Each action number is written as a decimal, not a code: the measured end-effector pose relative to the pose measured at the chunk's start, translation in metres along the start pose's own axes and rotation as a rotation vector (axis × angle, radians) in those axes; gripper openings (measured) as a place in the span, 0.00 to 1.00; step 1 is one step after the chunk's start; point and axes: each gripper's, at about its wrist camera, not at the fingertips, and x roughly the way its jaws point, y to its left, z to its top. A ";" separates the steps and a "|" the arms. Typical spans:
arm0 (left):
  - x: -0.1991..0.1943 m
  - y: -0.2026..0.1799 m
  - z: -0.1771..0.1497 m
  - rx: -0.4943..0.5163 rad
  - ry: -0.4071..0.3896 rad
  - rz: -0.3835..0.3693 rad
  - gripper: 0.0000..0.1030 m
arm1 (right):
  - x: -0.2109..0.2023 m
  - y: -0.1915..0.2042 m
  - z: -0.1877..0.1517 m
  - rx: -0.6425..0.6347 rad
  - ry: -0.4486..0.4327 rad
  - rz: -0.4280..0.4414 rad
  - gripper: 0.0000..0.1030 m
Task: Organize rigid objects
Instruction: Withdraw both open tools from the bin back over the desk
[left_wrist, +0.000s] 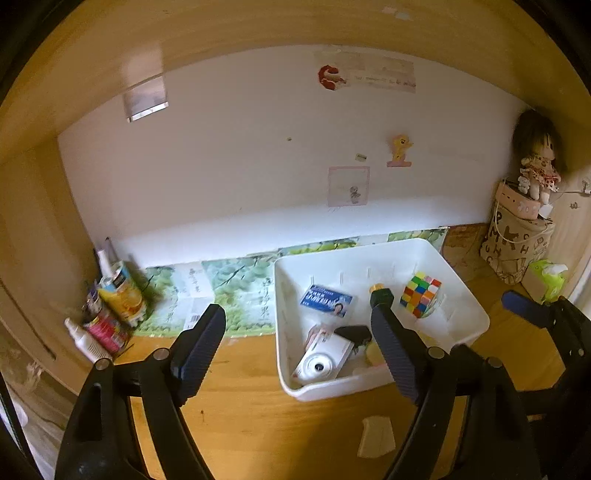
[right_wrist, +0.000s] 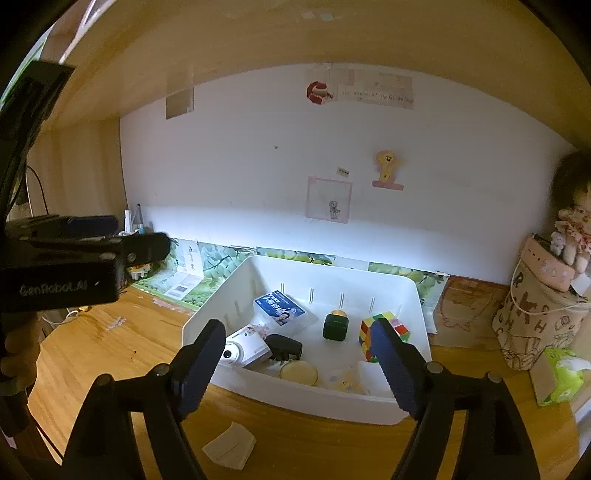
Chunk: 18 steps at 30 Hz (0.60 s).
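A white bin stands on the wooden desk. It holds a white camera, a blue card box, a colour cube, a black charger, a dark green box with a gold cap and a round yellow disc. My left gripper hovers open before the bin's left side, with nothing between its fingers. My right gripper hovers open over the bin's near rim, also with nothing in it.
Spray bottles and cans crowd the left back corner. A doll sits on a patterned bag at the right, beside a green tissue pack. A small paper piece lies on the desk near the front. A shelf hangs overhead.
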 end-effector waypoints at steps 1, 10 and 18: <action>-0.003 0.001 -0.004 -0.003 0.006 0.001 0.81 | -0.002 0.001 -0.001 0.002 0.005 0.000 0.79; -0.036 0.027 -0.038 -0.120 0.072 -0.030 0.81 | -0.008 0.015 -0.023 0.035 0.101 0.028 0.79; -0.058 0.047 -0.065 -0.154 0.116 0.025 0.81 | 0.012 0.038 -0.053 0.069 0.293 0.075 0.79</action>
